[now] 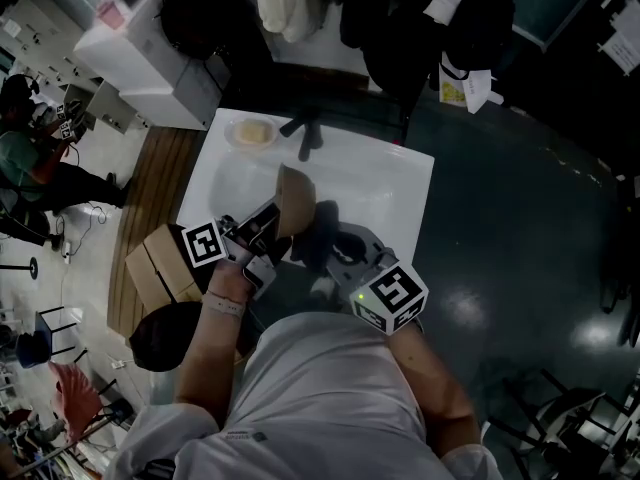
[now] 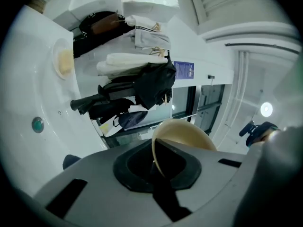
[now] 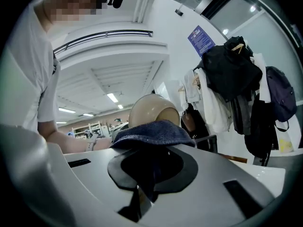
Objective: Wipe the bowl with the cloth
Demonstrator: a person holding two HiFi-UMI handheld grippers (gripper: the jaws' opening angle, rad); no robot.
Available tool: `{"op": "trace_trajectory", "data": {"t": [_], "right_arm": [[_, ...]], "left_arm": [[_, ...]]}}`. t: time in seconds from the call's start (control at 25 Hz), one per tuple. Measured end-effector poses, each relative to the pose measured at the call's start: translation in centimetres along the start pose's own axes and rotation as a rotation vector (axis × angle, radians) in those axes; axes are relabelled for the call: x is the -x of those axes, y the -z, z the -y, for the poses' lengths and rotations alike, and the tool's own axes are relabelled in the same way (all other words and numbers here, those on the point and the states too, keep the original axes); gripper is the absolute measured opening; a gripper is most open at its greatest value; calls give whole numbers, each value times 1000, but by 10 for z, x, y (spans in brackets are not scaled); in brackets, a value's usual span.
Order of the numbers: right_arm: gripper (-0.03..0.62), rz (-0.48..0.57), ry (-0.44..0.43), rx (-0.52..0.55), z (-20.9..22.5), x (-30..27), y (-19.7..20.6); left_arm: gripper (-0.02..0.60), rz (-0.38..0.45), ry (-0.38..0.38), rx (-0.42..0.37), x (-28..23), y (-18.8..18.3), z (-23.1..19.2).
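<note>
A tan bowl (image 1: 293, 200) is held tilted on its side above the white table (image 1: 385, 183). My left gripper (image 1: 262, 230) is shut on its rim. In the left gripper view the bowl (image 2: 187, 135) stands edge-on between the jaws of the left gripper (image 2: 156, 167). My right gripper (image 1: 345, 253) is shut on a dark blue cloth (image 1: 322, 226), just right of the bowl. In the right gripper view the cloth (image 3: 151, 134) bunches out of the right gripper (image 3: 147, 174), its top against the outside of the bowl (image 3: 150, 109).
A shallow dish (image 1: 251, 133) with something pale yellow sits at the table's far left corner. Beside it lies a black stand-like object (image 1: 308, 136). A cardboard box (image 1: 160, 263) stands on the floor at the left. Coats and bags (image 1: 400, 18) hang behind the table.
</note>
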State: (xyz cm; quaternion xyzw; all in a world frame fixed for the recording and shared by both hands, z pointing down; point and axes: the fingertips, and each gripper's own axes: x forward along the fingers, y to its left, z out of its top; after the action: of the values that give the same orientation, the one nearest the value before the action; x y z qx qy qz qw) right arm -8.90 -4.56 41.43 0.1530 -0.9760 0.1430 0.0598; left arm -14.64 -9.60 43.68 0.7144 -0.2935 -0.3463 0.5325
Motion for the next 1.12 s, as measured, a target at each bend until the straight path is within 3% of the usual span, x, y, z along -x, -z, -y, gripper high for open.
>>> {"op": "trace_trajectory", "data": {"t": [0.2, 0.44, 0.88, 1.12], "right_arm": [[43, -7, -72, 3, -18, -3, 1], [43, 86, -91, 60, -30, -1, -21], [43, 259, 139, 26, 34, 47, -55], [43, 289, 306, 29, 72, 92, -54]], "left_arm": [[21, 55, -76, 16, 8, -6, -17], [21, -1, -197, -123, 9, 0, -27], [21, -77, -383, -418, 13, 2, -35], [21, -124, -417, -630, -5, 11, -22]]}}
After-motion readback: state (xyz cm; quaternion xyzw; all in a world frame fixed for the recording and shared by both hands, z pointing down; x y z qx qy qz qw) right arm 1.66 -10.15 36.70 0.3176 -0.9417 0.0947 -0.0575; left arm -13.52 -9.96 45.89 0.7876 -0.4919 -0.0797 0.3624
